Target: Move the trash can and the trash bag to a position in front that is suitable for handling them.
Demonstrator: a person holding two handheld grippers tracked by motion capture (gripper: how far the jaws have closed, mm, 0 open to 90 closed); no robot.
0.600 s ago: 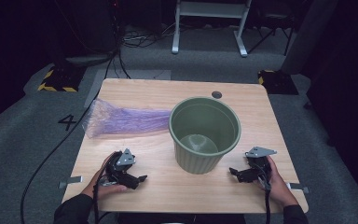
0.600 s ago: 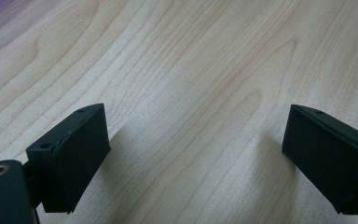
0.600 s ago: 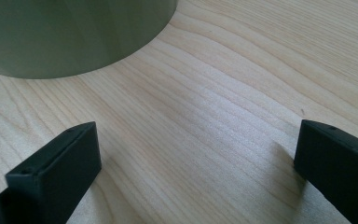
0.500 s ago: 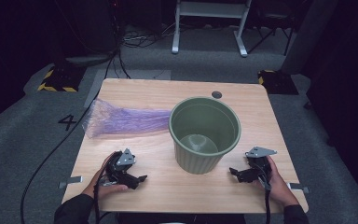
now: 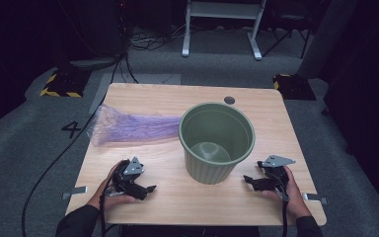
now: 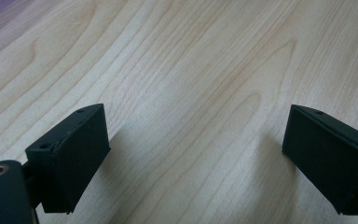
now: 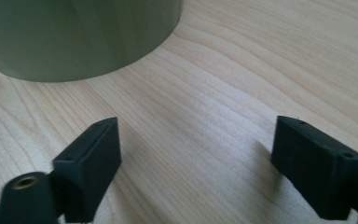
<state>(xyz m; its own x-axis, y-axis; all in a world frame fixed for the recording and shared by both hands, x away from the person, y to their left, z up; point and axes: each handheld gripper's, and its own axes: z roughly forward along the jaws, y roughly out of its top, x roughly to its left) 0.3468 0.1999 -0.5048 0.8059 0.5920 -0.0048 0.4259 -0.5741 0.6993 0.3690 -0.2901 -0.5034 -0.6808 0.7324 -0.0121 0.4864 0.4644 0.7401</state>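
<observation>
My left gripper and right gripper rest on the table, jaws released, flanking the green bucket beside the purple bag.

A lab: floor cables, hazard-taped bases, numbered carpet.

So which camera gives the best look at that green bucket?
The high view: it shows the whole green bucket, its rim, its inside and its ribbed wall, standing on the table. The right gripper view catches a blurred stretch of its lower wall.
</observation>
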